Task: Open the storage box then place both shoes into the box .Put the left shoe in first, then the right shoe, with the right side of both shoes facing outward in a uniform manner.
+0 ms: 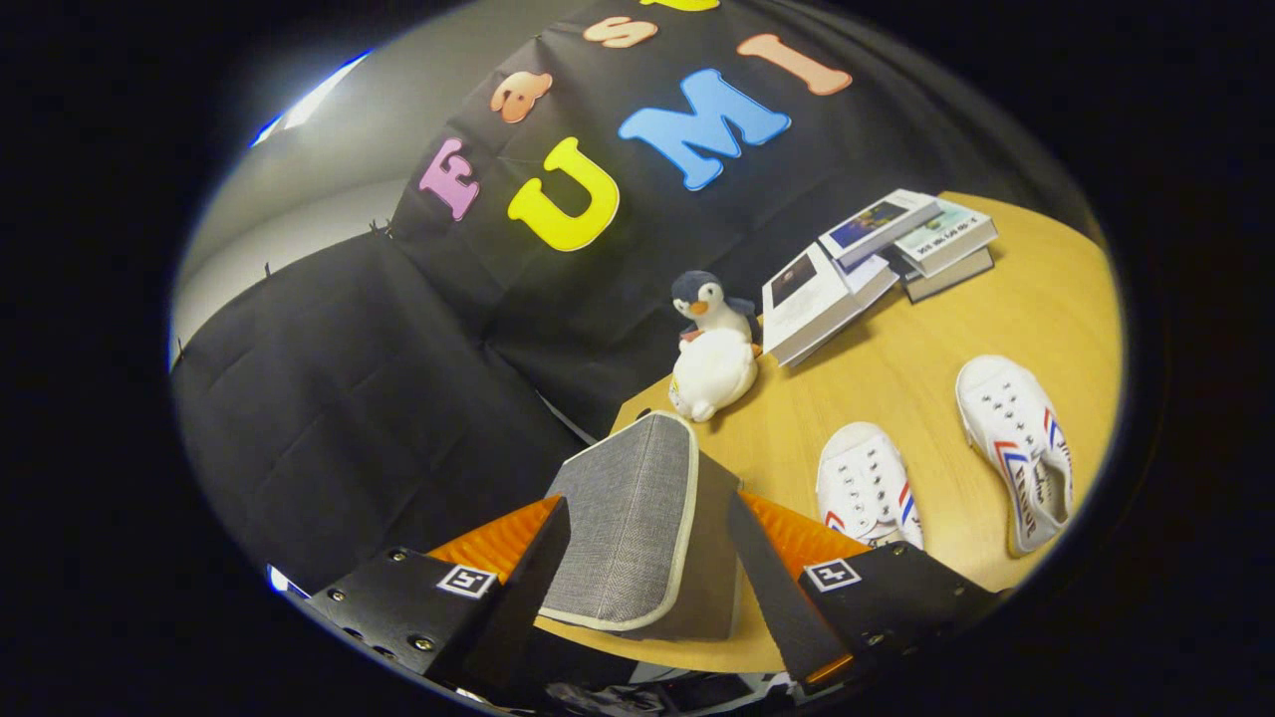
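Straddling grey storage box [637, 518], fingers [503, 543] apart

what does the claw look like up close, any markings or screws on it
The claw has two wedge-shaped fingers with ribbed inner faces, each on a blocky black mount. Each mount carries a small square black-and-white tag and several round screw heads. The fingers stand open.

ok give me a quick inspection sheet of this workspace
surface: light wooden table, round-edged
job's things: grey fabric storage box with pale trim, lid closed, between the fingers; two white canvas shoes with red and blue stripes, apart, beyond the box
clutter: plush penguin; stack of books
grippers: gripper open, fingers either side of the box, contact unclear
cables: nothing seen
surroundings: black cloth wall
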The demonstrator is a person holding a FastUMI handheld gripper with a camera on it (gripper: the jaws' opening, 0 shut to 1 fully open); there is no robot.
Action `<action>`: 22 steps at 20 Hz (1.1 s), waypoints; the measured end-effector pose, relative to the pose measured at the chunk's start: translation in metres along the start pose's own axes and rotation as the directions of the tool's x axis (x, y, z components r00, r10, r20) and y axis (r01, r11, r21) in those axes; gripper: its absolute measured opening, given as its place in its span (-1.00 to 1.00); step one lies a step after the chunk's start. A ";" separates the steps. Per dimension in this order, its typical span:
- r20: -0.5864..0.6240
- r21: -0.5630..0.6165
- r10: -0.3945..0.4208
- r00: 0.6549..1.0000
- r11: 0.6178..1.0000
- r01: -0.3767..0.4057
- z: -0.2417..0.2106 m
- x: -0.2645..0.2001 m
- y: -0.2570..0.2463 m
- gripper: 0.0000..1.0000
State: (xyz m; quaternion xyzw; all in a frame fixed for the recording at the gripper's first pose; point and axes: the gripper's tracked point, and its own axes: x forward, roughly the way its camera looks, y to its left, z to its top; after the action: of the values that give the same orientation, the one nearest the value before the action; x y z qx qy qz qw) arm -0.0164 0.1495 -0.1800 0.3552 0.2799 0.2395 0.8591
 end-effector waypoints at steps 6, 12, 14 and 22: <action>-0.091 0.242 0.078 0.993 0.969 -0.055 -0.037 0.018 -0.006 0.93; -0.140 0.469 0.154 0.978 0.881 -0.071 -0.064 0.029 -0.007 0.93; -0.145 0.523 0.184 0.972 0.848 -0.083 -0.070 0.030 -0.004 0.91; -0.176 0.589 0.220 0.960 0.805 -0.077 -0.085 0.037 0.006 0.59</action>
State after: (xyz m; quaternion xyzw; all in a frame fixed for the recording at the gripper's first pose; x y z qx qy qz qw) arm -0.0460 0.2170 -0.2372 0.5882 0.4100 0.2507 0.6504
